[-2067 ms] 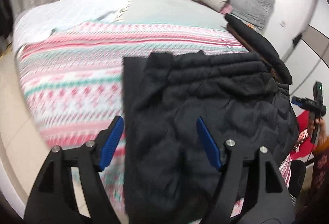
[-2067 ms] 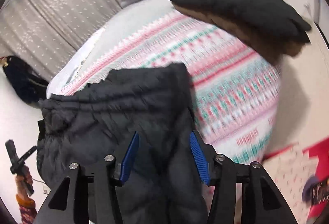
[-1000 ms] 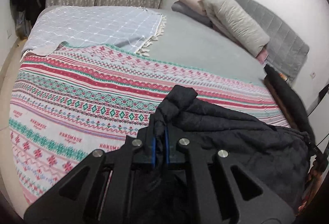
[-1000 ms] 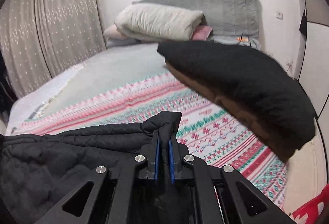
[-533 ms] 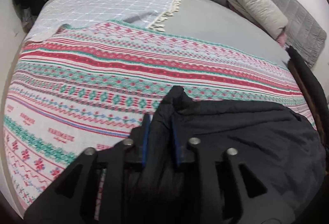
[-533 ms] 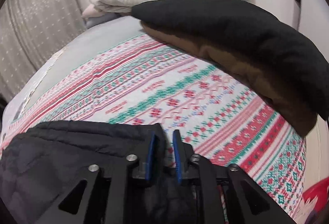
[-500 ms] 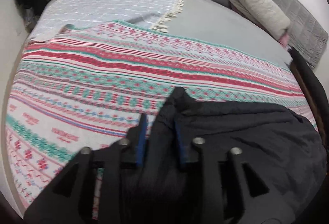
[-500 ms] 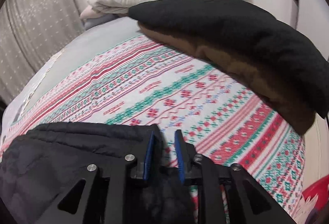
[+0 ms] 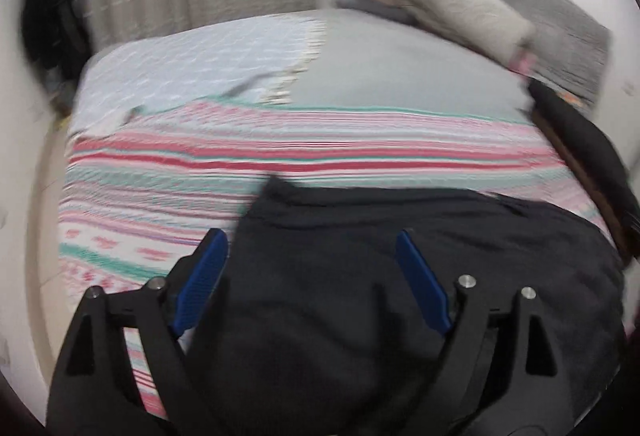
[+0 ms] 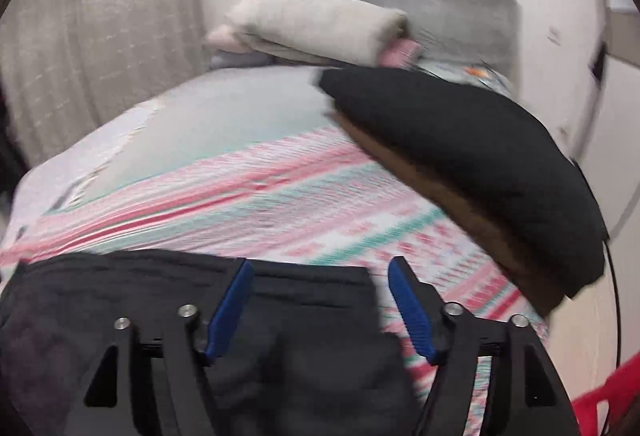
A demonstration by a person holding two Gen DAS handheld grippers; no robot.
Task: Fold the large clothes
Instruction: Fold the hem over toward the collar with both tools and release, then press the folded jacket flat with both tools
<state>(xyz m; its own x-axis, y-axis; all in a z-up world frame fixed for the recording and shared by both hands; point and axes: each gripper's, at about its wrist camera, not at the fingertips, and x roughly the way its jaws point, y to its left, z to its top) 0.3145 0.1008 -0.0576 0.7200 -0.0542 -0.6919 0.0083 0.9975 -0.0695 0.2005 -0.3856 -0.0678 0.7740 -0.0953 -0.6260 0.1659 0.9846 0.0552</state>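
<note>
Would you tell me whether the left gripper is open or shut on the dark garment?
Open: the left gripper has just been opening, blue pads apart, black garment lying loose below.

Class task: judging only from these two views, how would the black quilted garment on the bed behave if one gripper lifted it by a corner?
The black garment would probably flop and drape: it lies creased on the blanket. It looks padded, so likely bulky yet fairly light. One corner alone would probably let the fold fall open.
</note>
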